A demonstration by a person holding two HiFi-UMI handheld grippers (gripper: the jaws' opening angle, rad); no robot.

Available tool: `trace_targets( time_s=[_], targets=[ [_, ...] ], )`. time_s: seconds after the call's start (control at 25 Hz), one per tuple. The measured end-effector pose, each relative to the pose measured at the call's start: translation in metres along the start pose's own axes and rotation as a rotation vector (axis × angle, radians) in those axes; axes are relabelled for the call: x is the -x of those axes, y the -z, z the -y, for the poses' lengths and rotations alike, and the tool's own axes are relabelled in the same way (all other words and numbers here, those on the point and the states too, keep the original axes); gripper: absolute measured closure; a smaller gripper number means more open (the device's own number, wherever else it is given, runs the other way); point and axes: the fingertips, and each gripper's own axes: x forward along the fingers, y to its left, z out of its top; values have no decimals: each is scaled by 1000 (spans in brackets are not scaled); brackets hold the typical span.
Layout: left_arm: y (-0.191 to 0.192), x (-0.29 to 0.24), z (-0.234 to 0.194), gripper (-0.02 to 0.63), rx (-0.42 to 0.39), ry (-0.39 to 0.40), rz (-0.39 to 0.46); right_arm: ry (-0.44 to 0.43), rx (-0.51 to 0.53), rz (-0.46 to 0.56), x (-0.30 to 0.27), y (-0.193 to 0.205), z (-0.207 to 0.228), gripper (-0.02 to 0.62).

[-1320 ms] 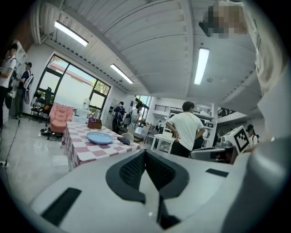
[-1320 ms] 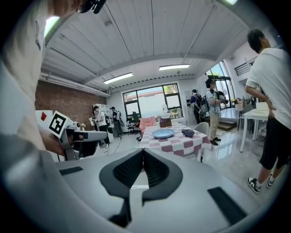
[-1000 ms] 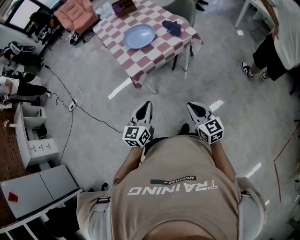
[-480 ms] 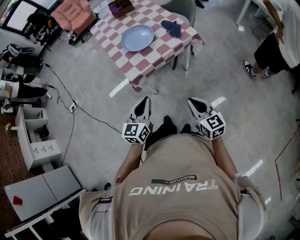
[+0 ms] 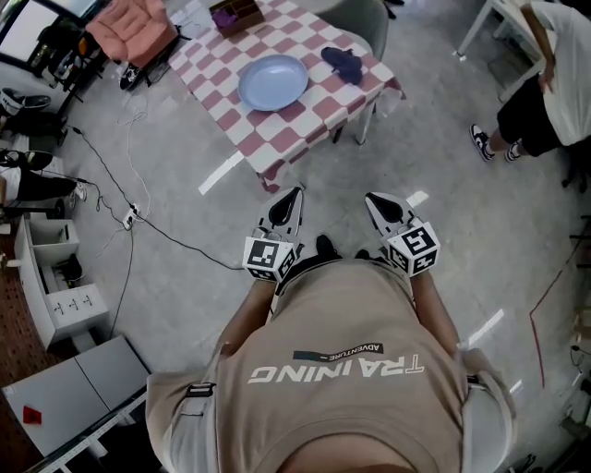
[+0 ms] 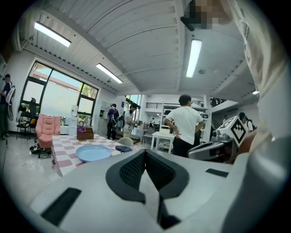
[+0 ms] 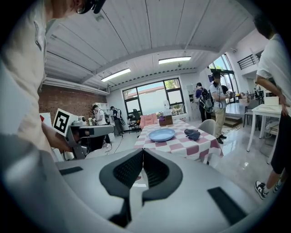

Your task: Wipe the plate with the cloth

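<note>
Left gripper (image 5: 294, 192), right gripper (image 5: 370, 198): jaws together, empty — clear only in gripper views; plate (image 5: 272, 82), cloth (image 5: 344, 64) apart on table (image 5: 305, 129).

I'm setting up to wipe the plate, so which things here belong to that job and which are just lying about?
For the job: plate, cloth, table.
Lying about: box, pink chair, drawers.

Cloth (image 5: 343, 61) right of plate (image 5: 272, 82)

One plate (image 5: 272, 81), one cloth (image 5: 343, 63) and one box (image 5: 238, 13) are sitting on one table (image 5: 305, 122). Two claws are showing: left claw (image 5: 292, 194), right claw (image 5: 372, 200). One pink chair (image 5: 138, 32) is standing beyond.
</note>
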Motion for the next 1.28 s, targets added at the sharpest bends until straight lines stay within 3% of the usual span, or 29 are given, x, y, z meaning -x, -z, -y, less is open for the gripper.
trace_targets(
  time_s=[0.2, 0.56, 1.0, 1.28],
  targets=[
    [6, -8, -21, 591, -22, 50, -4, 85, 16, 11, -19, -1, -1, 577],
    [7, -31, -51, 591, -9, 55, -27, 135, 3, 9, -38, -12, 23, 577],
    [-12, -73, -47, 591, 2, -32, -16, 49, 39, 46, -64, -50, 78, 577],
    [-17, -96, -37, 591, 21, -96, 14, -2, 42, 73, -64, -54, 110, 577]
  ],
)
